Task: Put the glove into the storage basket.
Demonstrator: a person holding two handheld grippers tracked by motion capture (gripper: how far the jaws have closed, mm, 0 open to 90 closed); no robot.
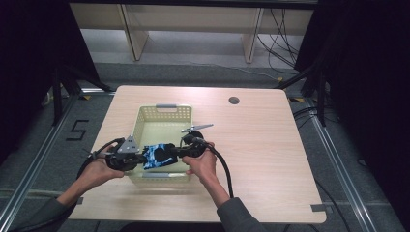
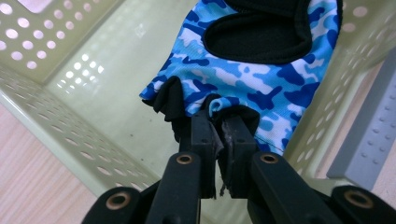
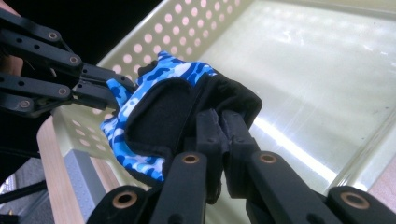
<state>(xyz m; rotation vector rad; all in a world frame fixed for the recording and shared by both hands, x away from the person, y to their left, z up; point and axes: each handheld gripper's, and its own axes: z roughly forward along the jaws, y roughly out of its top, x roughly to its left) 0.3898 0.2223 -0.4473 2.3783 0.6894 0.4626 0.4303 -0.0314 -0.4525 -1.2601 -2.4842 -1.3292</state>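
A blue camouflage glove point(image 1: 158, 156) with black trim hangs stretched between both grippers, over the near end of a pale green perforated basket point(image 1: 164, 112). My left gripper point(image 1: 139, 158) is shut on the glove's finger end; in the left gripper view the jaws point(image 2: 218, 130) pinch black fabric at the edge of the glove point(image 2: 252, 79). My right gripper point(image 1: 178, 152) is shut on the opposite, cuff end; in the right gripper view it point(image 3: 222, 126) clamps the black edge of the glove point(image 3: 154, 112), with the left gripper point(image 3: 100, 91) across from it.
The basket stands on a light wooden table point(image 1: 261, 145) with a dark round hole point(image 1: 234, 100) at the back right. A grey handle piece point(image 1: 166, 106) sits on the basket's far rim. Black cables trail from both grippers. Dark floor surrounds the table.
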